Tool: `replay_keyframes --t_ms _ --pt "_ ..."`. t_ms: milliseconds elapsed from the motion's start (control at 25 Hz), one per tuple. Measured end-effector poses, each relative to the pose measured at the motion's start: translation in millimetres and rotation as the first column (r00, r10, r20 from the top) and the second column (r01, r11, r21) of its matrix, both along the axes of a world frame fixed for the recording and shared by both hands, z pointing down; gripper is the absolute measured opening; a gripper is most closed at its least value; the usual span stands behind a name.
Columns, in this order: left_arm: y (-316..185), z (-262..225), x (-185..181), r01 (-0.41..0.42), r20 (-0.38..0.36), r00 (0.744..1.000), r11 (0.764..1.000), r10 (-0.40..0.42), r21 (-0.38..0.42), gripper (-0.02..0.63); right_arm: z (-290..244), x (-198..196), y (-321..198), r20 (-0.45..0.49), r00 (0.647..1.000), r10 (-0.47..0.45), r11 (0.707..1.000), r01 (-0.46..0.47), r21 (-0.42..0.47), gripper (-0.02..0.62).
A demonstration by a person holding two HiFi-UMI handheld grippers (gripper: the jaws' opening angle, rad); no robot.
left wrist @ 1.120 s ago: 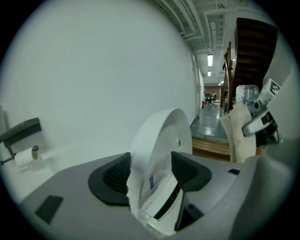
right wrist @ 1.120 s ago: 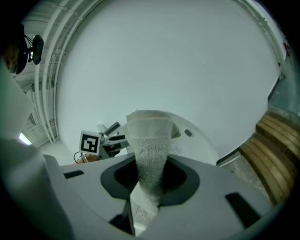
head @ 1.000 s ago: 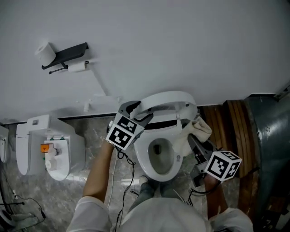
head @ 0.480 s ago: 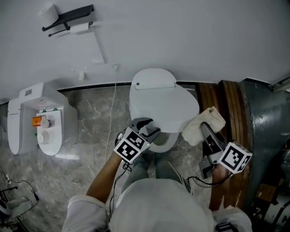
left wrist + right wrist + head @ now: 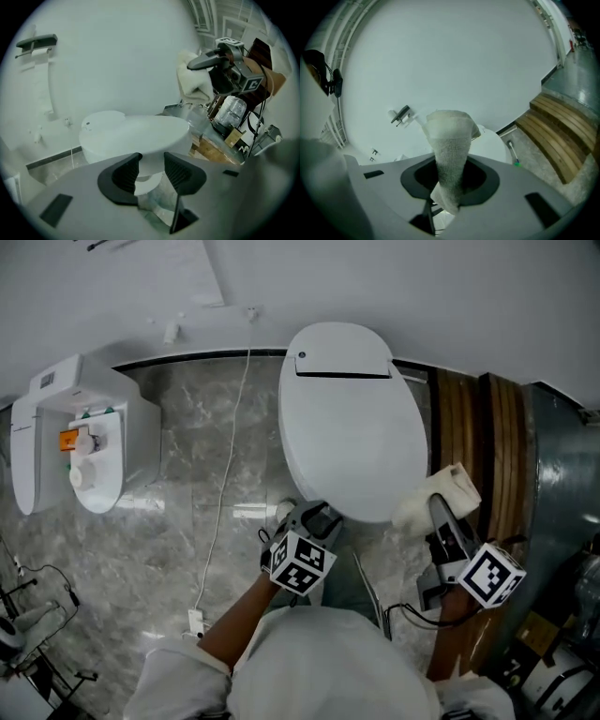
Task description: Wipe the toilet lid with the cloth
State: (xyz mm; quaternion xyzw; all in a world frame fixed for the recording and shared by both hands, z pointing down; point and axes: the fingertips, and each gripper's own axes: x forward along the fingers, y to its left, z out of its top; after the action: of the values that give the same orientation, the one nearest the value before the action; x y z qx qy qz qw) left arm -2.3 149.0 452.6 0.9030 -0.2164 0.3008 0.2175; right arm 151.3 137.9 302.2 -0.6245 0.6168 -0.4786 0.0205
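The cloth (image 5: 448,486) is a pale, bunched rag at the right of the head view, just beside the front right edge of the toilet lid (image 5: 352,418); whether it touches the lid cannot be told. The right gripper (image 5: 437,509) has its jaws clamped on it. In the right gripper view the cloth (image 5: 450,150) stands up from between the narrowly parted jaws of the right gripper (image 5: 450,177) and folds over at the top, with the toilet lid (image 5: 493,146) behind it.

The lid is white, oval and down flat (the seat underneath is covered), filling the upper middle of the frame with its hinge end toward the wall.

The left gripper (image 5: 314,515) sits at the lid's front edge, lower middle of the frame. In its own view the left gripper (image 5: 149,169) has its jaws partly apart, having just been closing, and they grip nothing; the toilet's front edge only shows through the gap, with the lid (image 5: 136,133) beyond.

Outward, a white fixture (image 5: 84,442) stands at the left on the grey marble floor (image 5: 187,521), a thin cable (image 5: 225,474) runs down across it, and wooden slats (image 5: 469,427) lie at the right.
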Motion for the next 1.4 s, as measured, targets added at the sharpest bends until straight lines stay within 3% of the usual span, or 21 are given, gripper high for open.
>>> replay_keyframes --t_ms 160,280,400,520,640,1000,1200,1280,1400 --pt "25.9 53.2 -3.1 0.036 0.013 0.999 0.998 -0.035 -0.046 0.192 43.3 5.6 11.4 -0.003 0.999 -0.034 0.996 0.034 -0.078 0.097" --pt "42.1 101.4 -0.9 0.024 0.065 0.998 0.999 -0.021 -0.041 0.192 80.4 7.6 12.9 -0.004 0.999 -0.042 0.992 0.042 -0.121 0.097" --pt "56.3 152.2 -3.2 0.046 0.092 0.995 0.994 -0.037 -0.094 0.192 128.9 -6.3 11.1 0.052 0.996 -0.079 0.98 0.087 -0.177 0.097" --pt "54.7 201.3 -8.4 0.129 0.084 0.99 0.968 -0.113 -0.215 0.184 174.6 -26.2 -3.4 0.124 0.986 -0.114 0.968 0.138 -0.208 0.097" --pt "52.4 241.5 -6.9 0.18 0.115 0.981 0.949 -0.154 -0.258 0.184 207.6 -33.4 -17.3 0.137 0.977 -0.162 0.959 0.189 -0.213 0.097" --pt "47.3 278.8 -7.0 0.305 0.137 0.952 0.897 -0.275 -0.321 0.184 268.0 -37.2 -28.8 0.141 0.954 -0.264 0.916 0.294 -0.274 0.097" --pt "46.2 280.5 -9.8 0.307 0.147 0.95 0.902 -0.274 -0.303 0.184 292.4 -41.2 -38.9 0.1 0.937 -0.335 0.892 0.35 -0.288 0.097" --pt "26.9 269.1 -28.3 0.39 0.156 0.92 0.882 -0.36 -0.264 0.184 300.6 -50.1 -50.1 0.072 0.922 -0.381 0.875 0.385 -0.292 0.097" --pt "-44.4 226.5 -77.0 0.595 0.134 0.804 0.784 -0.58 -0.176 0.18 307.1 -78.1 -86.9 0.069 0.899 -0.432 0.855 0.432 -0.288 0.097"
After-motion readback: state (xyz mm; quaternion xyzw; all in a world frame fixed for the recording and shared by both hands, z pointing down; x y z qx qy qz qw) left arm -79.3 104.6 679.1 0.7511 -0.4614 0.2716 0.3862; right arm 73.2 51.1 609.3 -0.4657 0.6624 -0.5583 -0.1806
